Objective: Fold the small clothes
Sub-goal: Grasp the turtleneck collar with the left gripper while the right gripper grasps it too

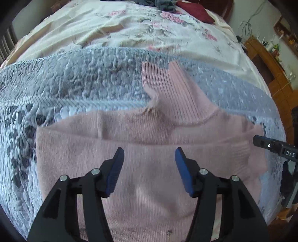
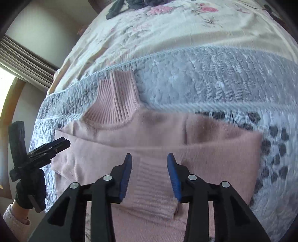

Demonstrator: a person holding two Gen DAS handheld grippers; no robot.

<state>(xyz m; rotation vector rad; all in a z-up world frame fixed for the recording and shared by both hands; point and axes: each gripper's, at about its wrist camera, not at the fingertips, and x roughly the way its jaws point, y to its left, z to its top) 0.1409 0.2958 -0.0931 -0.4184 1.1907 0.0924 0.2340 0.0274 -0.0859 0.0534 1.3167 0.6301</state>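
- Left wrist view: your left gripper (image 1: 149, 151) hangs over the body of the pink sweater (image 1: 145, 167) with its blue pads (image 1: 114, 171) spread wide, nothing between them; whether the tips touch the knit, you cannot tell.
- At 3 o'clock in that view, your right gripper (image 1: 268, 146) pokes in over the sweater's edge.
- Right wrist view: your right gripper (image 2: 149, 156) is likewise parted and empty, a little narrower, above a ribbed cuff (image 2: 154, 188) folded across the sweater (image 2: 204, 160).
- At 9 o'clock your gloved left hand (image 2: 30, 191) grips the handle of the left gripper (image 2: 61, 144), whose tips point in over the sweater's side edge; from here its opening cannot be told.
- The sweater lies flat on the grey quilted blanket (image 1: 78, 80), its ribbed turtleneck (image 1: 171, 91) toward 12 o'clock.
- Beyond, the floral sheet (image 1: 130, 28) covers the bed, with dark clothes (image 1: 158, 4) and a dark red cushion (image 1: 197, 11) at 12 o'clock.
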